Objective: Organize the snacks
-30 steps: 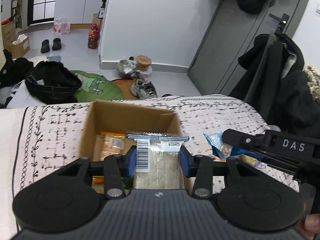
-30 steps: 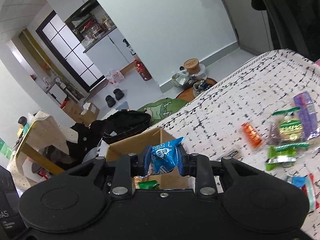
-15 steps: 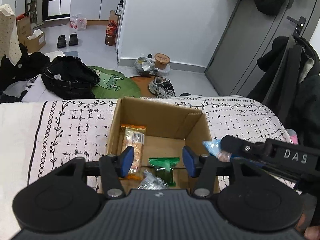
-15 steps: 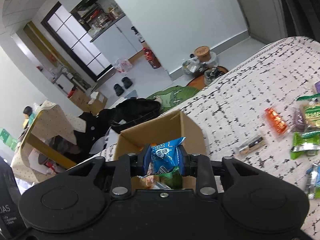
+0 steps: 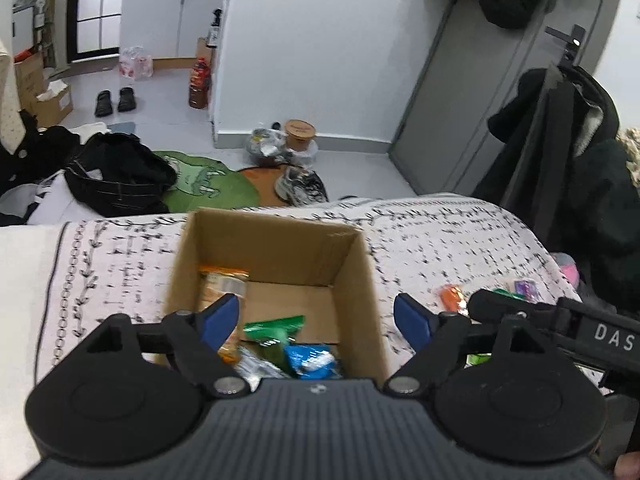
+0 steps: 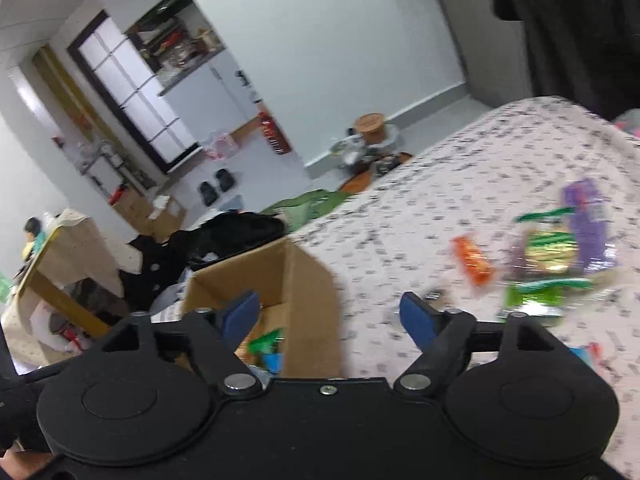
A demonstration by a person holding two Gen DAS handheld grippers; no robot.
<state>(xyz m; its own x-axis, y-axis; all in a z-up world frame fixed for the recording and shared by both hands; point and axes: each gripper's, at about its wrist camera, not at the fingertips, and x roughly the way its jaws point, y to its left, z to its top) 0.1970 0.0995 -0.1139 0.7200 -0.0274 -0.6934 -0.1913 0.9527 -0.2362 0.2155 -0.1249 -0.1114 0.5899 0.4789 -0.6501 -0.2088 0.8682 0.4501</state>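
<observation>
Both tools have just let go over the cardboard box (image 5: 276,264): the left gripper (image 5: 316,318) has its jaws spread wide with nothing between them, having just been opening, and the right gripper (image 6: 330,314) likewise stands wide and empty after opening. The blue packet (image 5: 310,360) now lies inside the box beside a green packet (image 5: 274,326) and an orange-topped packet (image 5: 224,280). More snacks remain loose on the patterned bedcover (image 6: 420,208): an orange packet (image 6: 472,260), a purple one (image 6: 584,216) and green ones (image 6: 536,296). The risk from here is mostly collision: the two grippers sit close together near the box's right wall, so a hasty swing toward the loose pile could knock the box or clip the other tool. The soft bedding may also let thin wrappers slide away under the jaws.
</observation>
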